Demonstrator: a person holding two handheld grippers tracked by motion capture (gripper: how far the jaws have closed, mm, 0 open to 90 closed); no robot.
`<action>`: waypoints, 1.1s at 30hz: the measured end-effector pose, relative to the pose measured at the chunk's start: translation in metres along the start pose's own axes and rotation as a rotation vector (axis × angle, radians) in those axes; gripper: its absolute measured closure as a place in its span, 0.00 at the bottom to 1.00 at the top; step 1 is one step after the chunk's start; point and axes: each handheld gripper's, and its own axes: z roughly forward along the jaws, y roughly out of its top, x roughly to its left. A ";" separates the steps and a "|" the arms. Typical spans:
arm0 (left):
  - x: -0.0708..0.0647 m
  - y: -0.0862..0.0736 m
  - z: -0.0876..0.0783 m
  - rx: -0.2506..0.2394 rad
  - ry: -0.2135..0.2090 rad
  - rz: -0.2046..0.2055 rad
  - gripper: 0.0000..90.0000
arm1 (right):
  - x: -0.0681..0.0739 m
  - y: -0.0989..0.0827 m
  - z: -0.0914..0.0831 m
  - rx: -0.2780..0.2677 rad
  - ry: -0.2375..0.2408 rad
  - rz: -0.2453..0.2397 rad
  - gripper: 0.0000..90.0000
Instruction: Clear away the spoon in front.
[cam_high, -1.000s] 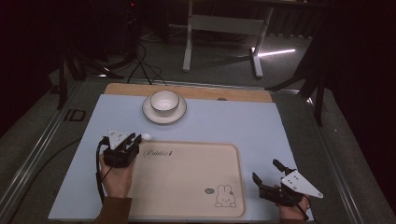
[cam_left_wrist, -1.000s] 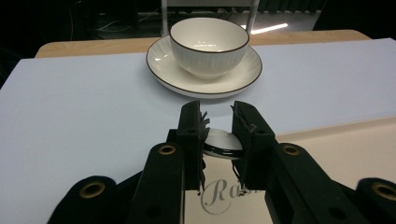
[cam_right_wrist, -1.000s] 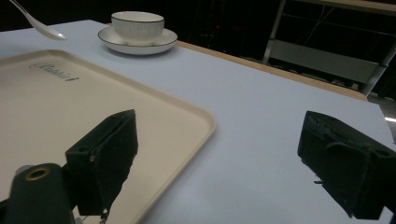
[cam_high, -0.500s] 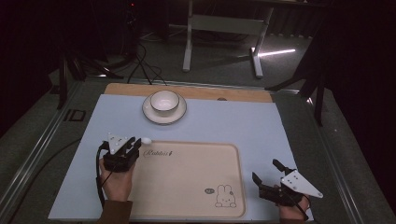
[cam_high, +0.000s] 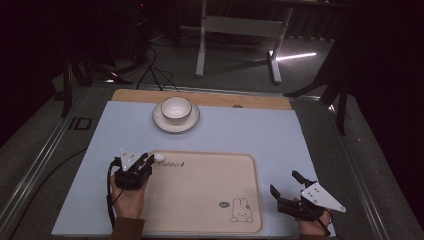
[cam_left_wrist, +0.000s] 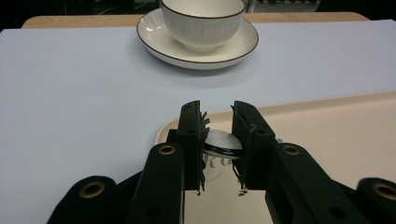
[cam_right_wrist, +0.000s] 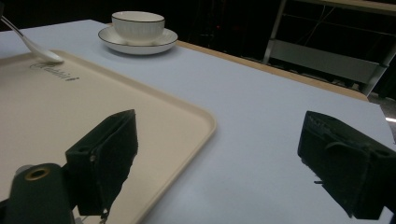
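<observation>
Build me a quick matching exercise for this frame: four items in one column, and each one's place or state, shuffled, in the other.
Items:
1. spoon
2. cup
3. right tool
4. tray

Places or states:
A. sits on the saucer at the far side of the mat
B. lies flat on the blue mat, a rabbit printed near one corner
C. open, holding nothing, beside the tray's right edge
D. gripped in the left tool, bowl resting at the tray's far left corner

Pairs: 1-D, 2-A, 3-C, 4-B

Beige rabbit-printed tray, pale-blue mat
</observation>
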 end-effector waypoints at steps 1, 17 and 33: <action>0.000 -0.001 0.000 -0.002 0.000 -0.001 0.82 | 0.000 0.000 0.000 0.001 0.001 -0.001 0.13; 0.001 -0.021 -0.001 0.050 -0.028 0.003 0.81 | 0.000 0.000 0.000 0.005 0.001 -0.004 0.13; 0.003 -0.036 0.000 0.110 -0.057 -0.010 0.81 | 0.001 0.000 0.000 0.011 0.001 -0.009 0.13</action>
